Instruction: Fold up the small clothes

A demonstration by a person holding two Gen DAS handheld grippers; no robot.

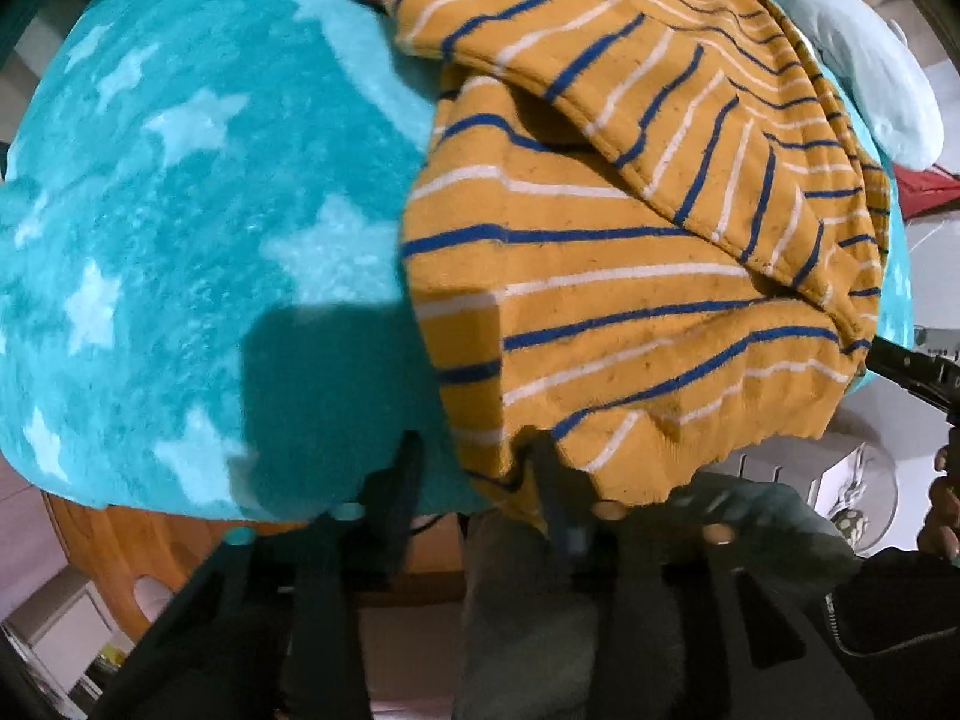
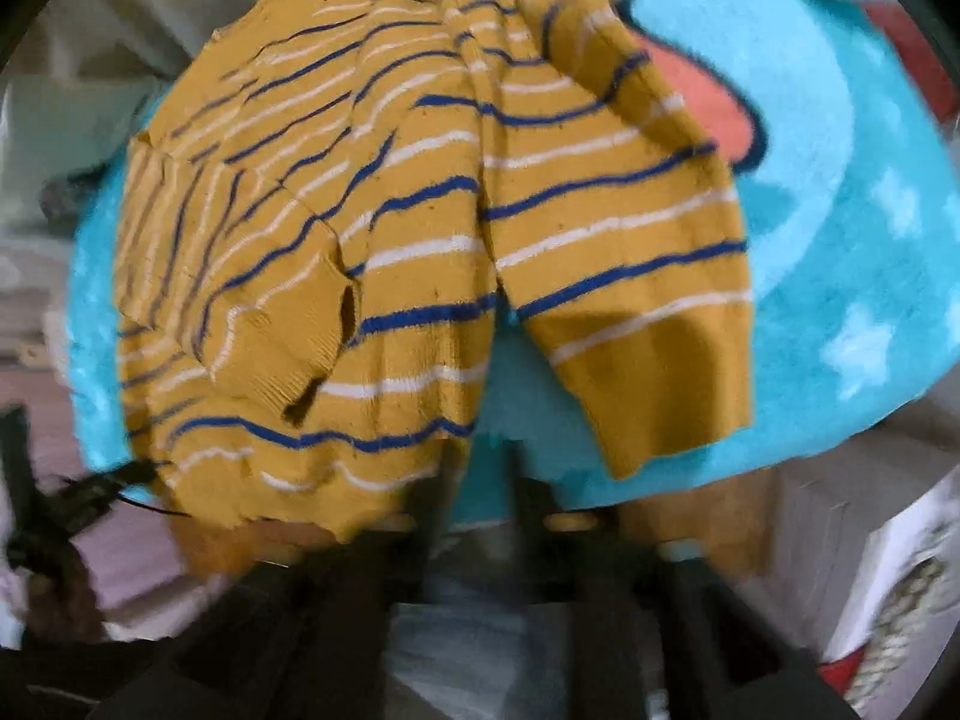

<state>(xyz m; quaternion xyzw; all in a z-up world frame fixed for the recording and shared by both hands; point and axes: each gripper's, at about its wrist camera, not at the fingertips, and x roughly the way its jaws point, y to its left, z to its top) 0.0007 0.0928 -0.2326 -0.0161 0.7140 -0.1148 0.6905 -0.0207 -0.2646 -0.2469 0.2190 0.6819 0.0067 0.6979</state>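
A small mustard-yellow sweater [image 1: 630, 276] with blue and white stripes lies partly folded on a turquoise star-print blanket [image 1: 180, 210]. One sleeve is folded across its body. My left gripper [image 1: 474, 462] is open at the sweater's lower hem, its right finger [image 1: 552, 480] against the hem edge. In the right wrist view the same sweater [image 2: 420, 240] fills the middle, its lower hem hanging over the blanket [image 2: 840, 300] edge. My right gripper [image 2: 480, 480] is open at that hem, its left finger under the cloth. The right gripper also shows in the left wrist view [image 1: 918, 366] at the sweater's right side.
The blanket covers a round orange-brown table [image 1: 120, 540]. A pale blue garment [image 1: 864, 78] lies beyond the sweater. A red item [image 1: 924, 186] sits at the right. White furniture [image 2: 888, 570] stands beside the table.
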